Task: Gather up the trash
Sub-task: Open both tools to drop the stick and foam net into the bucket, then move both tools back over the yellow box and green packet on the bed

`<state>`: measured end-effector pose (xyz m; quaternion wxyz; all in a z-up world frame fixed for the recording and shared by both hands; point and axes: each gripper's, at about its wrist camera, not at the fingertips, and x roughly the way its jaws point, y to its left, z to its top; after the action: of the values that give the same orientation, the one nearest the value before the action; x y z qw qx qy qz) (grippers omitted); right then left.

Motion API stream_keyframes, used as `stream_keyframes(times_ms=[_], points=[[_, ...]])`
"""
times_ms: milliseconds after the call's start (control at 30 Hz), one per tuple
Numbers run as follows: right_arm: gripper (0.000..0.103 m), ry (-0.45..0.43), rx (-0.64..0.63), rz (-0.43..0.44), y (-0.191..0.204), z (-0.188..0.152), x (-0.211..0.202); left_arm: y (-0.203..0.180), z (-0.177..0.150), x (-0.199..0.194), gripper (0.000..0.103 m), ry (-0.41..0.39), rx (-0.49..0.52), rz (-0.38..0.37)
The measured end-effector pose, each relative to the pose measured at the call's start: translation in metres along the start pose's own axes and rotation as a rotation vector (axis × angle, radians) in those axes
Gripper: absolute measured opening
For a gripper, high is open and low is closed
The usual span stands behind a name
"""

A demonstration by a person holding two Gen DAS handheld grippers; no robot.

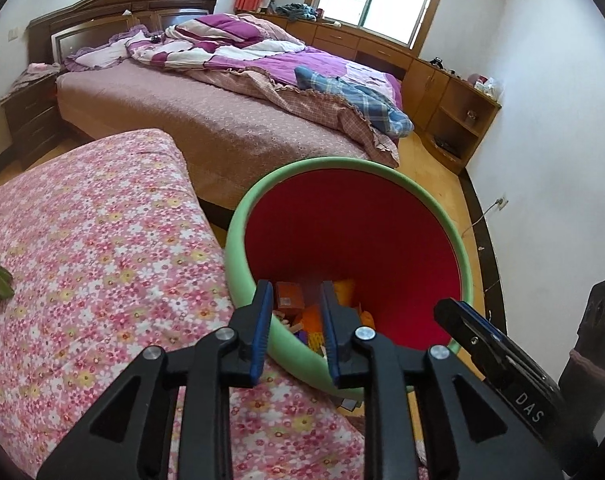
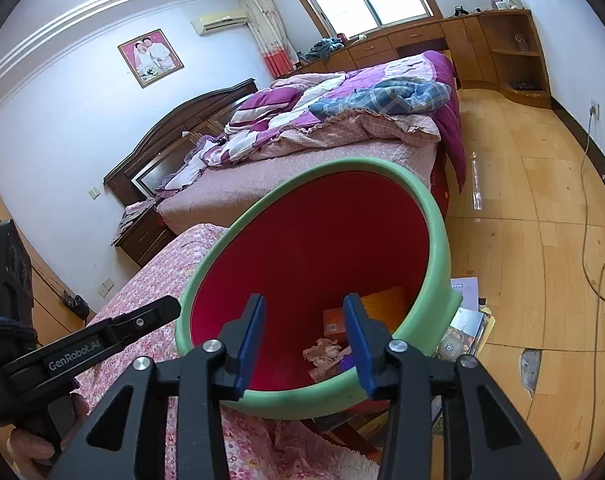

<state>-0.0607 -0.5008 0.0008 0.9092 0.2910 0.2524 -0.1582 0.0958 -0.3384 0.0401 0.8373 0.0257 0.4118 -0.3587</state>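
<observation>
Trash bin (image 1: 348, 240), green rim, red inside, sits tilted just ahead of both grippers, beside the floral bed (image 1: 94, 240). Wrappers and crumpled tissue (image 2: 322, 354) in it look light, soft, easily pinched anywhere. Left gripper (image 1: 296, 312) fingers slightly apart, empty, over the near rim. Right gripper (image 2: 304, 336) fingers wider apart, empty, above the tissue.

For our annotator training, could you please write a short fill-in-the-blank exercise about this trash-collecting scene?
1. The bin has a green rim and an inside coloured ____.
2. The jaws of the left gripper and the right gripper both hold ____.
3. The bin sits beside a pink cover printed with ____.
4. On the big bed, the blue garment has a ____ pattern.

Missing words: red; nothing; flowers; checked
</observation>
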Motion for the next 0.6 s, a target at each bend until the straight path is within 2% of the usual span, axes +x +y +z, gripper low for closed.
stream_keyframes(times_ms=[167,600], points=[[0.059,-0.008,0.014,-0.007,0.001,-0.001,-0.005,0.013,-0.006,-0.008,0.023,0.016,-0.049,0.009],[0.073,-0.011,-0.03,0.013,0.03,-0.006,-0.022,0.047,-0.017,-0.058,0.023,-0.028,-0.115,0.087]])
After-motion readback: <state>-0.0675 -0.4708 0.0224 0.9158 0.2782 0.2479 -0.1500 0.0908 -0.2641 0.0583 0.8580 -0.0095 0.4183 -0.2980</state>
